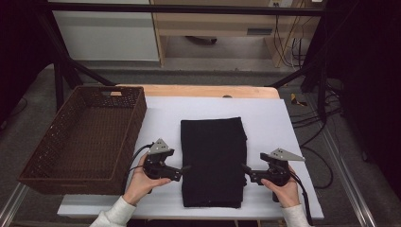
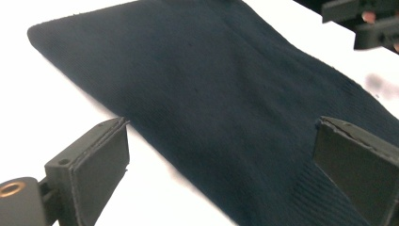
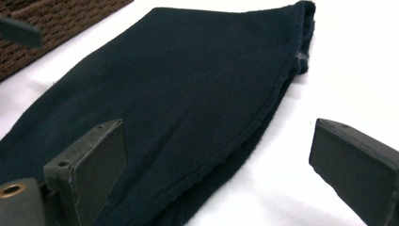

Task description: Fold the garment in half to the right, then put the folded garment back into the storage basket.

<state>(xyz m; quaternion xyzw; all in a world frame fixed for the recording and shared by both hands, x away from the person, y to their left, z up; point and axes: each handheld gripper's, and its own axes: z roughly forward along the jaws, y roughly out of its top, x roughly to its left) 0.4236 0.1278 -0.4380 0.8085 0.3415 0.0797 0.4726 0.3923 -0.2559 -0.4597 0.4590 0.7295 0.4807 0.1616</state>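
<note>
The folded black cloth lies between your two hands on the white table cover, its long axis running away from you toward the far edge, so each tool faces one long side of it. Your left gripper points inward at the cloth's left edge and your right gripper points inward at its right edge, both toward the near end of the cloth and about equally close, their tips just at the fabric. Both stand wide with nothing clamped: in the left gripper view the cloth's edge runs across the gap between the jaws without either pad pressing it, and in the right gripper view the layered edge sits in the gap the same way (the stacked hems show there, so expect more than one layer to catch). The cloth looks like a dark, fine-ribbed knit, folded flat into a neat rectangle, soft and limp by the look of it. The brown wicker basket sits to your left, just beside your left hand, so that hand is the nearer one to it.
</note>
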